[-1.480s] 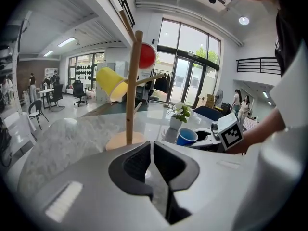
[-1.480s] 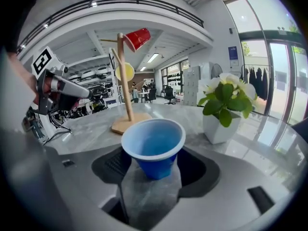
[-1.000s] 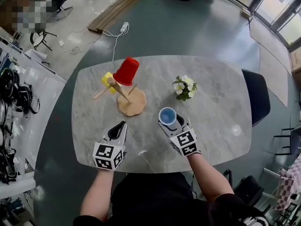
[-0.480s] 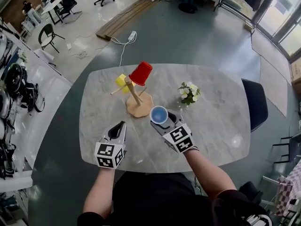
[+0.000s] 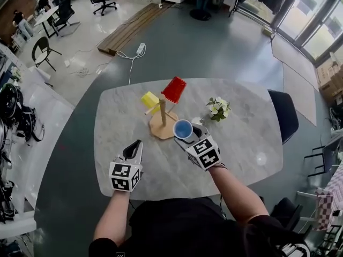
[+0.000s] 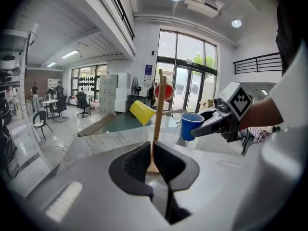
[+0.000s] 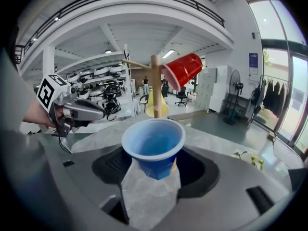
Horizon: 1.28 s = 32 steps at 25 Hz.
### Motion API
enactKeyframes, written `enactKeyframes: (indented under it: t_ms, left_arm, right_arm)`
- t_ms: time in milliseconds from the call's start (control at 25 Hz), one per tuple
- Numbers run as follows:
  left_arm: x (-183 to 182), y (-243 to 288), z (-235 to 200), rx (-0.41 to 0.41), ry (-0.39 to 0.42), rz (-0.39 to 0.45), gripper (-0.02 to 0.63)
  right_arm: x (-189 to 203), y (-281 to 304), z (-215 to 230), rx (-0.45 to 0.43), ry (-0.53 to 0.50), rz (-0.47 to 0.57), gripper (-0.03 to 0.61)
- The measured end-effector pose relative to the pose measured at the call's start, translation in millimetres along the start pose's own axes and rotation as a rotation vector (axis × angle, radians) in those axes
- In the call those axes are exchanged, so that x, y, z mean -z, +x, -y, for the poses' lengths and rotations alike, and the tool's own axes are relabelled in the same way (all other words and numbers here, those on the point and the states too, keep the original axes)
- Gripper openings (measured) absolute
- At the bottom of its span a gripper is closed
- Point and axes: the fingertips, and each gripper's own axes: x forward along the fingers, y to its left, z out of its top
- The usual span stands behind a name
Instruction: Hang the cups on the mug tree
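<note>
The blue cup (image 5: pixel 183 129) is sitting upright in the right gripper (image 5: pixel 188 136), whose jaws are clamping its lower body. A second ago it was hanging well short of the mug tree (image 5: pixel 162 119); now it is arriving just beside the tree's round base, so the carry is ending and the hanging step is likely coming up. For that, the cup is probably needing to tip over so its mouth can slide onto the bare peg (image 7: pixel 132 63) that is sticking out near the top of the post. The left gripper (image 5: pixel 138 143) is hovering empty above the near part of the table (image 5: pixel 246 143) with its jaws almost together, taking no part. As for the cups, the blue one is showing an empty inside. The red cup (image 5: pixel 174 89) and the yellow cup (image 5: pixel 150 99) are already hanging on their pegs, mouths slanting downward, with the pegs reaching into them and nothing else showing inside
</note>
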Motion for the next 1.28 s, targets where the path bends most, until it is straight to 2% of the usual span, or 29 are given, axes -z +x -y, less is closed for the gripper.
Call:
enactKeyframes:
  t_ms: [400,560,880,1080,1280]
  left_arm:
    - [2,0,-19,0.075,0.006,0.020,0.028]
    - [3,1,-23,0.092,-0.002,0.027,0.028]
    - [3,-1,-23,0.106,-0.008,0.037,0.028]
    - [10,-4,-22,0.093,-0.012,0.031,0.026]
    - [16,-8,-25,0.076,-0.023,0.027,0.026]
  right_arm:
    - [-28,-2,0,0.102,-0.041,-0.018,0.278]
    - [-36,-1,-1,0.116,-0.076,-0.031,0.278]
    - [-48,8,-8,0.094,-0.165,-0.096,0.279]
    - [-52,13,-8,0.082,-0.192,-0.122,0.279]
    - [-56,24,-8,0.062,-0.267,-0.182,0.279]
